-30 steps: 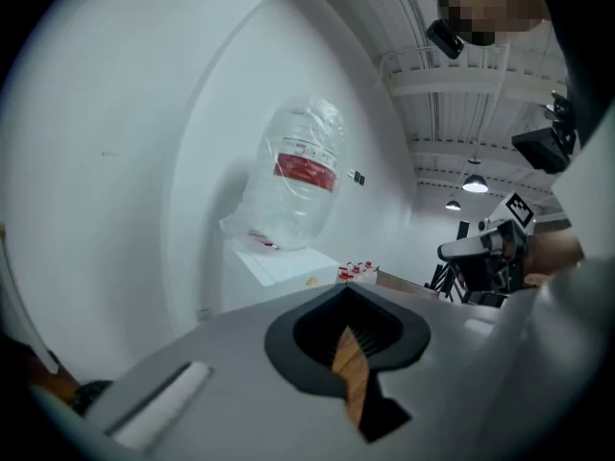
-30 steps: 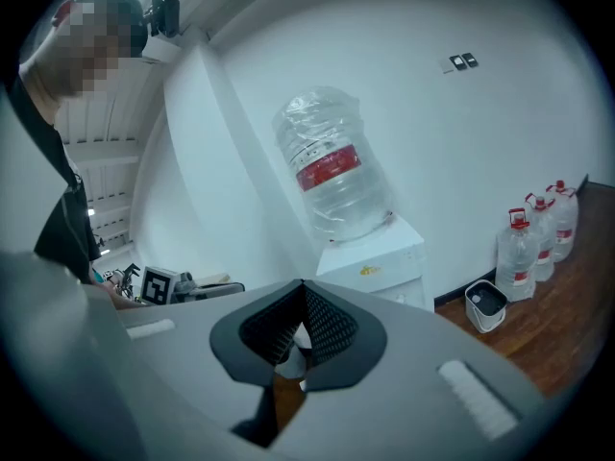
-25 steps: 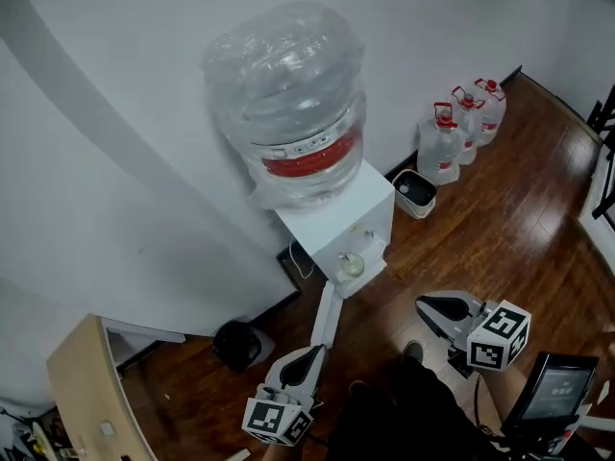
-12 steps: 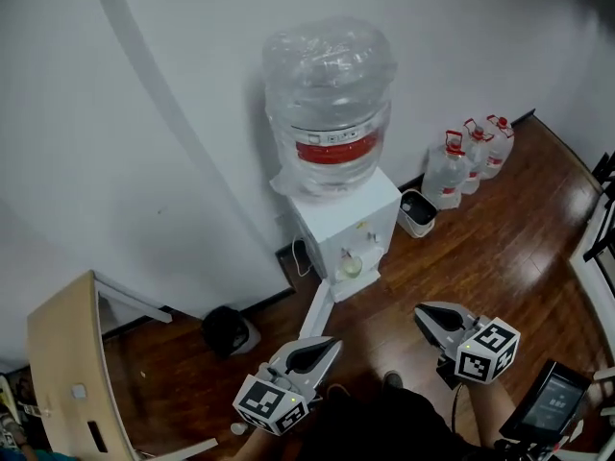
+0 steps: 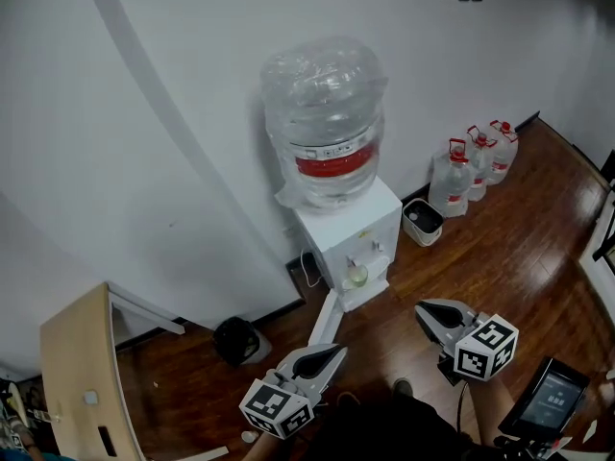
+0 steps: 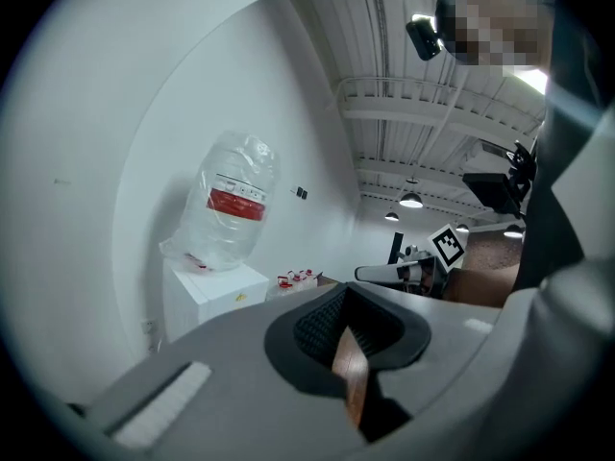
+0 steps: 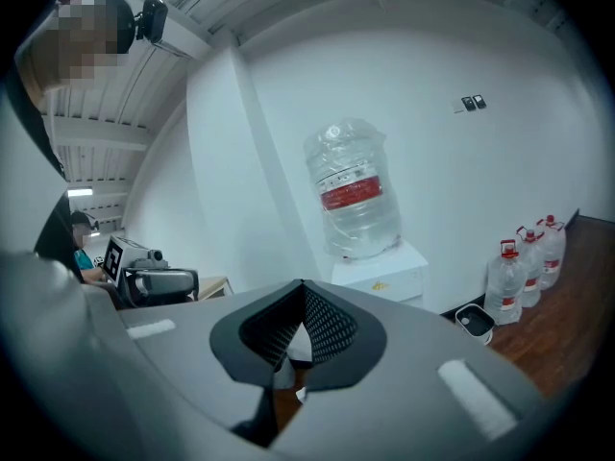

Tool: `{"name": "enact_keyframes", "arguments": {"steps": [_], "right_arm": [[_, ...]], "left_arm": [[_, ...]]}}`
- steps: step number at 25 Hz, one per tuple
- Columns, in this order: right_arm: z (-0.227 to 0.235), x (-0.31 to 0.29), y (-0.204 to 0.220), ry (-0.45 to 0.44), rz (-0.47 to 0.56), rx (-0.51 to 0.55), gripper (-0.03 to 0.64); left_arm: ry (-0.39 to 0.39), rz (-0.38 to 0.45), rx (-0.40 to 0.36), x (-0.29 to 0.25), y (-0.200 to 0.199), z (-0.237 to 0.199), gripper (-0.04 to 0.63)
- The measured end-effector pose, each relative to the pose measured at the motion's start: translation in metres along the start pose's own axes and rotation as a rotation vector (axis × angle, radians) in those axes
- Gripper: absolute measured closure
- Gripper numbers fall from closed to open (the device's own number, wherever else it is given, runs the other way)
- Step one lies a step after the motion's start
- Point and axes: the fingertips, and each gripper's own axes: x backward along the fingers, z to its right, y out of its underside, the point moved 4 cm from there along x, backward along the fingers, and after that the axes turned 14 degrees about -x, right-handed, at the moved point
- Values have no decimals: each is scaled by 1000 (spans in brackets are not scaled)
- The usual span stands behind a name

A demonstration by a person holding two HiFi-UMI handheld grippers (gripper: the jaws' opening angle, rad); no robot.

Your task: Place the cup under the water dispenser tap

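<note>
The white water dispenser [image 5: 348, 230] stands against the wall with a big clear bottle [image 5: 327, 123] on top. A small pale cup [image 5: 357, 276] sits in its tap recess, under the taps. My left gripper [image 5: 336, 351] hovers over the wooden floor, short of the dispenser and to its left, fingertips together and nothing held. My right gripper [image 5: 421, 306] hangs to the right of the cup, also shut and empty. The dispenser [image 6: 204, 294] appears at the left of the left gripper view, beyond that gripper [image 6: 346, 288]. The bottle [image 7: 354, 192] stands straight ahead of the right gripper [image 7: 303, 286].
Several spare water jugs [image 5: 476, 164] and a small white bin [image 5: 423, 221] stand right of the dispenser. A white board [image 5: 325, 320] leans by its foot. A black round object [image 5: 233, 340] and a wooden table [image 5: 82, 382] are at the left, a screen [image 5: 550, 399] at the lower right.
The head view has tilted up, showing more wall. Both grippers have risen a little and shifted slightly. The cup stays under the taps.
</note>
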Motion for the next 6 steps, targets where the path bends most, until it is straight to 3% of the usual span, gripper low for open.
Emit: {"name": "enact_keyframes", "arguments": {"steps": [6], "right_arm": [[-2,7,-13,-1,-6,40,617]], "left_arm": [[-6,-38,1,-9,-6,4,387]]}}
